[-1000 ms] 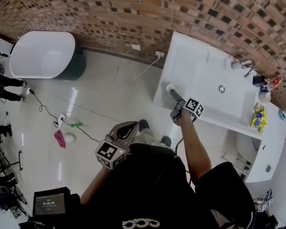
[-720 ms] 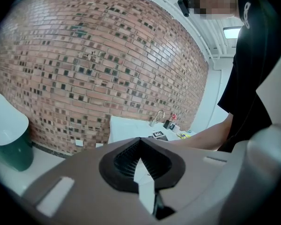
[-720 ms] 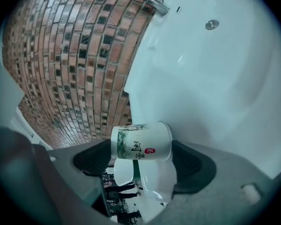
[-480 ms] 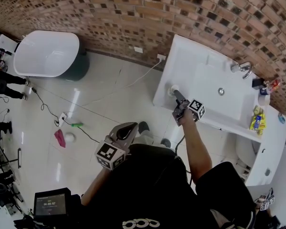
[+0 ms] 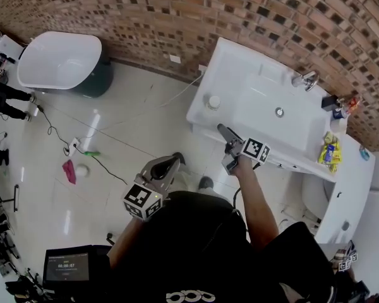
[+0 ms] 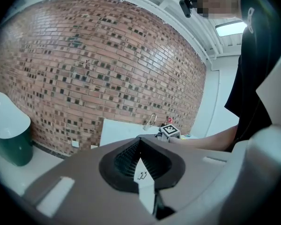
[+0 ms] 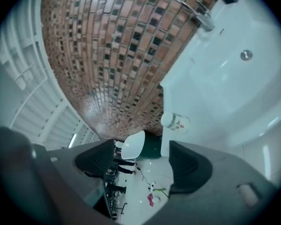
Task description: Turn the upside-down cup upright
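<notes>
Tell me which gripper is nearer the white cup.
Right. The right gripper hangs just short of the cup, its jaws lately closing a little, nothing between them; the left gripper is farther back, over the floor.

- Counter (image 5: pixel 240 74) stands at the right, its back against the brick wall (image 5: pixel 177 11); bathtub (image 5: pixel 57 59) stands well apart at the left, on the floor (image 5: pixel 132 131).
- Cup (image 5: pixel 213 101) sits on the counter's left end — left of the basin (image 5: pixel 271 115).
- Faucet (image 5: pixel 303 79) is behind the basin, by the wall.
- Right gripper (image 5: pixel 222 130) is before the counter's front edge — near the cup, apart from it.
</notes>
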A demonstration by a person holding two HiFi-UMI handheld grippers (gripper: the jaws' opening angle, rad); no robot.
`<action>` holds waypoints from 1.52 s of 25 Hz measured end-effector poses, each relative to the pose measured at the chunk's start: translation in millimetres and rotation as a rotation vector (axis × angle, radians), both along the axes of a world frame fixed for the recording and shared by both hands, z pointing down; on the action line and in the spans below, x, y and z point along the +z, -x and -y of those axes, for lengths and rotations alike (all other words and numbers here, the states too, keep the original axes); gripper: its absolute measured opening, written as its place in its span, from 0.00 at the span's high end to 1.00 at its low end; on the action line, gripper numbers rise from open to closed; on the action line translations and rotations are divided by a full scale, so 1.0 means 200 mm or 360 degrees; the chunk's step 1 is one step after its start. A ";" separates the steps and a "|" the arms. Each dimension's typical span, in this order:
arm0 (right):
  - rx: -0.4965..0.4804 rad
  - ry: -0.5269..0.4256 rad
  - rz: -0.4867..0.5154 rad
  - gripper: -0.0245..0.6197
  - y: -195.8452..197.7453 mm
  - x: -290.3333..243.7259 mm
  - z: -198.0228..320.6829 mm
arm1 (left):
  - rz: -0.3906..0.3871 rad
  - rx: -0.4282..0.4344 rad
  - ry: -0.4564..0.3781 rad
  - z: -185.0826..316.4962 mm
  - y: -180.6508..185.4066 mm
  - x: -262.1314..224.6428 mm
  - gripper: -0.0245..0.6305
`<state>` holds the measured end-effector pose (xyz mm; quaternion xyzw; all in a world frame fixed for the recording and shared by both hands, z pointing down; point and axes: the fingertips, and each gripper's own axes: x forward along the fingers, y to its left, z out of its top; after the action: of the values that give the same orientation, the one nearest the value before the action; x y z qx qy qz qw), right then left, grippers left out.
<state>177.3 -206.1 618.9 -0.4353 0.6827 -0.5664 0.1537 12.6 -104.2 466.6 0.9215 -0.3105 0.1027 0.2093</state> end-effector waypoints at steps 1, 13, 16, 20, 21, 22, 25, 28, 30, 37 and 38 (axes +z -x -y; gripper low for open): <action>-0.0058 -0.0060 -0.0028 0.44 0.01 -0.06 -0.07 | 0.0001 -0.0012 0.0004 -0.06 -0.02 0.00 0.94; -0.0537 -0.0466 -0.0241 0.97 0.15 -0.34 -0.99 | 0.0040 -0.0085 0.0042 -0.62 -0.14 0.02 0.94; -0.0589 -0.0520 -0.0254 0.97 0.20 -0.39 -1.09 | 0.0027 -0.0070 0.0007 -0.69 -0.13 -0.02 0.94; -0.0563 -0.0618 -0.0283 0.97 0.23 -0.51 -1.15 | 0.0020 -0.0045 -0.0021 -0.80 -0.07 -0.05 0.94; -0.0555 -0.0647 -0.0305 0.97 0.25 -0.54 -1.17 | 0.0014 -0.0041 -0.0027 -0.83 -0.04 -0.05 0.94; -0.0548 -0.0675 -0.0331 0.97 0.27 -0.58 -1.20 | 0.0005 -0.0038 -0.0031 -0.87 -0.01 -0.05 0.94; -0.0535 -0.0755 -0.0426 0.97 0.36 -0.66 -1.34 | -0.0023 -0.0028 -0.0033 -1.02 0.09 -0.03 0.94; -0.0533 -0.0824 -0.0544 0.97 0.49 -0.74 -1.55 | -0.0055 -0.0022 -0.0025 -1.19 0.19 0.01 0.94; -0.0533 -0.0861 -0.0627 0.97 0.59 -0.78 -1.71 | -0.0087 -0.0022 -0.0019 -1.30 0.26 0.02 0.94; -0.0617 -0.0908 -0.0922 0.97 0.84 -0.76 -2.22 | -0.0136 0.0023 -0.0003 -1.59 0.40 0.05 0.94; -0.0628 -0.0910 -0.0928 0.97 0.85 -0.76 -2.26 | -0.0138 0.0027 -0.0017 -1.63 0.40 0.04 0.94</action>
<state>7.0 246.9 466.8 -0.3782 0.8965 -0.2271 -0.0418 -67.4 221.7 474.2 0.9288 -0.2938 0.0628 0.2168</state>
